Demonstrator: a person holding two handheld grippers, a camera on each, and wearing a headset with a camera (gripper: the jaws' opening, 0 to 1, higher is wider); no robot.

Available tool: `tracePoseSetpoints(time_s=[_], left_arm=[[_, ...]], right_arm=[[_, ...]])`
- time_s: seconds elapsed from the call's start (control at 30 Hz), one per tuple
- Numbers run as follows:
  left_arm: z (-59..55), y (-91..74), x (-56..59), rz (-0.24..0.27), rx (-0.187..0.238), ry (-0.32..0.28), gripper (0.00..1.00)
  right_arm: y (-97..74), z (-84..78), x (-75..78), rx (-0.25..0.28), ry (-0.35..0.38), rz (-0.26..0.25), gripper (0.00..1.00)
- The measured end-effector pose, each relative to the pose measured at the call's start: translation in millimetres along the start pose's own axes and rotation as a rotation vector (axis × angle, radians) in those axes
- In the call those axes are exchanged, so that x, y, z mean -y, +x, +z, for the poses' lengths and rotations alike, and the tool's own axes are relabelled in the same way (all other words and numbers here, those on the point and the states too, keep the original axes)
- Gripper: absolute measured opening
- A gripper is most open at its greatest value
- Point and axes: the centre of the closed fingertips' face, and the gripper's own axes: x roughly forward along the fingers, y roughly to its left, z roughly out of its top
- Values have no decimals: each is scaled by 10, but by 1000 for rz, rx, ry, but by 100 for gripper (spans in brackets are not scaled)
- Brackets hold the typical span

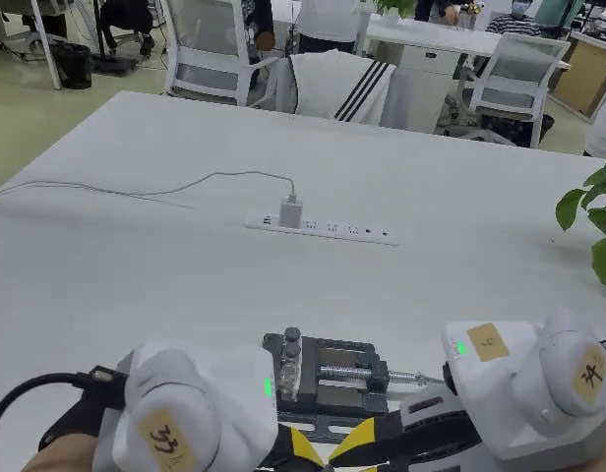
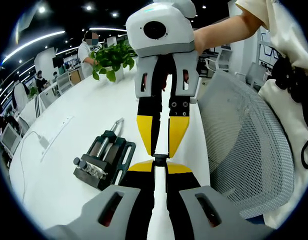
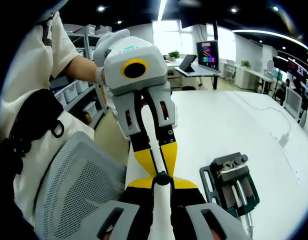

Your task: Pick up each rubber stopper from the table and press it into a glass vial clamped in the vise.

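The left gripper [image 2: 161,166] and the right gripper [image 3: 163,184] met tip to tip over the near edge of the white table [image 1: 185,256]. A small dark rubber stopper [image 3: 163,178] sat at the meeting point. Both pairs of yellow-tipped jaws were drawn in close, touching it. I could not tell which pair actually clamped it.

The vise [image 1: 328,379] stood on the table just beyond the tips, its screw pointing right. Glass vials [image 1: 288,372] stood upright at its left end with dark tops. I could make out at least 2 but could not count them surely.

Farther off lay a power strip [image 1: 321,227] with 1 charger [image 1: 290,211] plugged in and its cable [image 1: 136,190] trailing left. A leafy plant [image 1: 596,211] stood at the right edge. A mesh chair [image 2: 244,150] sat below the grippers.
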Motion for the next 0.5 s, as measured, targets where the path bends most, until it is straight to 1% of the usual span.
tracePoseSetpoints(time_s=[0.33,0.5], left_arm=[[8,23,17,2,8,-32,3],[7,31,18,4,9,-21,3]], right_arm=[[-1,-26,-3,-9,-3,-7,7],[-6,-34,4,-13,-12,-16,6]])
